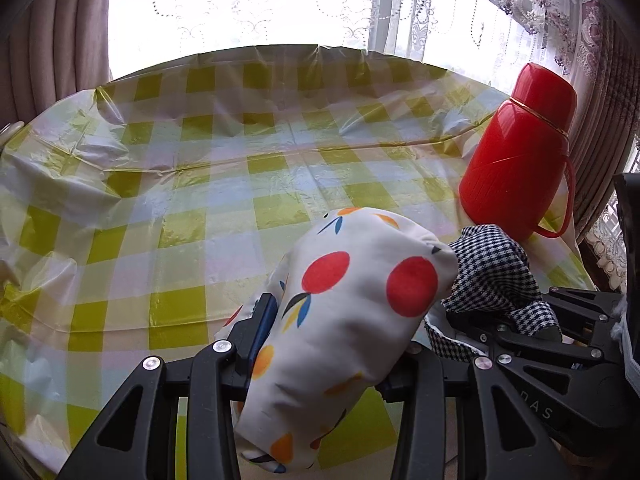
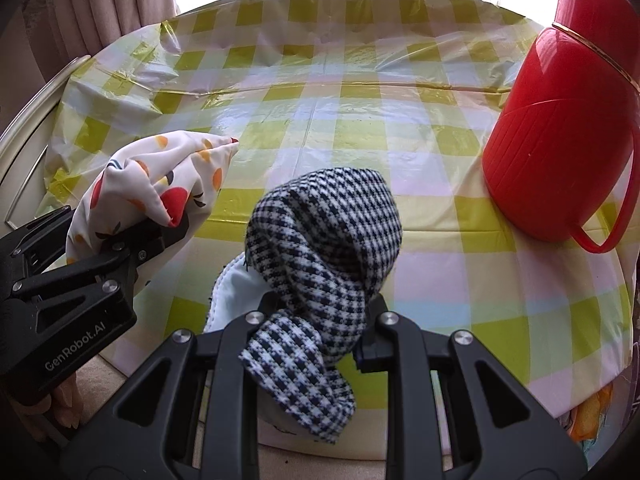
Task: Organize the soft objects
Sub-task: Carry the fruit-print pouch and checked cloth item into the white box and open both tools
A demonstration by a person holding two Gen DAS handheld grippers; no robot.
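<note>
Lace curtains (image 1: pixel 400 8) and a bright window back a tabletop (image 1: pixel 200 184) under a glossy yellow-green checked plastic cover. In the left wrist view, the left gripper (image 1: pixel 328 344) is clenched on a white pouch (image 1: pixel 344 312) printed with red and orange fruit; the pouch bulges up between the jaws, from 6 o'clock toward the centre, held clear above the cover. At about 3 o'clock from it hangs a houndstooth cloth (image 1: pixel 492 276), its near edge just beside the pouch's top. A red flask (image 1: pixel 520 152) with a handle stands upright on the tabletop at 2 o'clock.

In the right wrist view, the right gripper (image 2: pixel 316 320) is grasping the houndstooth cloth (image 2: pixel 328 232), jaws drawn close on a bunched fold; the cloth rises in a hump above the jaws and a loose tail hangs below them at 6 o'clock. A white lining (image 2: pixel 232 292) shows at its left edge. The pouch (image 2: pixel 160 188) sits at 9 o'clock in the other gripper (image 2: pixel 168 232). The flask (image 2: pixel 560 120) is at 2 o'clock, well apart from both cloths.
</note>
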